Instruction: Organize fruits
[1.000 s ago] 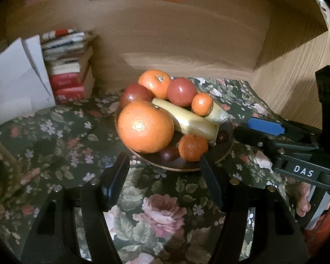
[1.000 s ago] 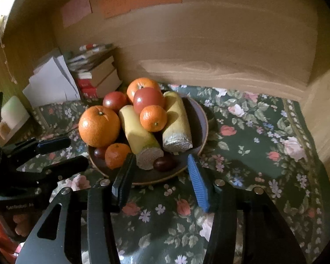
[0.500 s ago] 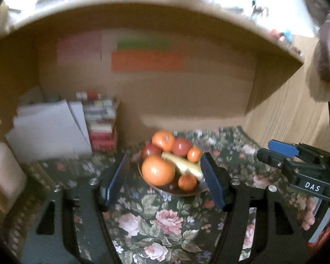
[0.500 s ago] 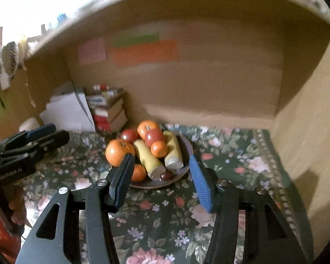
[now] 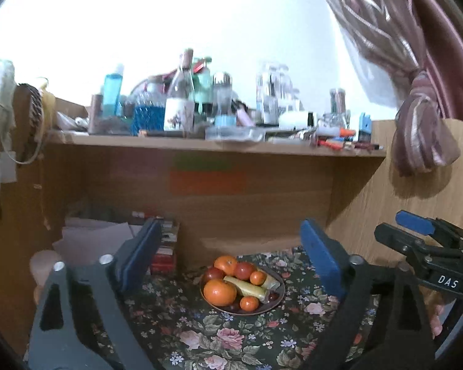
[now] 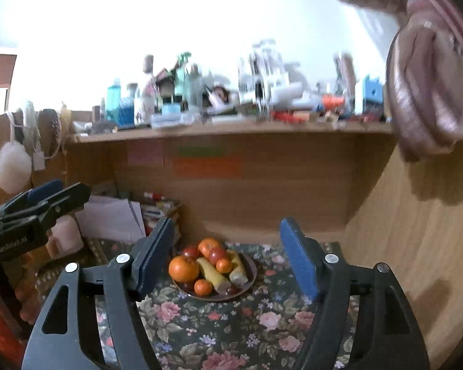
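right gripper (image 6: 227, 259): jaws just opened wider, nothing between | plate (image 6: 252, 273) of fruit on floral cloth (image 6: 231, 323), well ahead | left gripper (image 6: 60, 192): at left edge

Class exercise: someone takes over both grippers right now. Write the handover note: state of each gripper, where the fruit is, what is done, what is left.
Left gripper: open, holding nothing; its jaws have just been opening.
Right gripper: open, holding nothing; its jaws have just been opening too.
Fruit: all piled on the brown plate on the floral cloth: a large orange, smaller oranges, red fruits and two yellow pieces.
Done: the fruit appears gathered on the plate; no loose fruit shows on the cloth.
Left: probably nothing; check the cloth near you, which the grippers hide.
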Motion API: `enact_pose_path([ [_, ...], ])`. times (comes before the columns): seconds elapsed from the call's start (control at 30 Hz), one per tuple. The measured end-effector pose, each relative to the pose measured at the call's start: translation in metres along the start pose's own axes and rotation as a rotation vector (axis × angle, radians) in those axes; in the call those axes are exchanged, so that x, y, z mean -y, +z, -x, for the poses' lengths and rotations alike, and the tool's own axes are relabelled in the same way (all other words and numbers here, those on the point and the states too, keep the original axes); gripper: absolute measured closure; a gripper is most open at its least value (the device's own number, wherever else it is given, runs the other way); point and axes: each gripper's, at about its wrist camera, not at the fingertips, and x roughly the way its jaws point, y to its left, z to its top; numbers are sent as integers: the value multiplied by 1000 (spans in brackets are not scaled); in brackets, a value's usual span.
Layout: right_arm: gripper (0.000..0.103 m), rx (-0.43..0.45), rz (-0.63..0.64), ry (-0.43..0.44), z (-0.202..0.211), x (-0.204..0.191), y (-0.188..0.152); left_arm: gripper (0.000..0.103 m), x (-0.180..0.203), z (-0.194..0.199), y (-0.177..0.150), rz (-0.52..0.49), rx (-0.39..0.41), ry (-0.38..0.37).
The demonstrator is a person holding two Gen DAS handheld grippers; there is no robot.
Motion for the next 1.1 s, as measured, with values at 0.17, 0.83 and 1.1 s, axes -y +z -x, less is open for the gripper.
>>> enact_pose_path([
  [0.17,15,65,6,-19,20,-12,3,0,3,19,-1,-8,24,5],
  [0.83,0,101,18,-65,38,-29,-1,0,10,41,-6,-50,48,10],
  [1.1,0,100,15,-72,39,-30,-3,0,12,39,-9,-55,35,7],
])
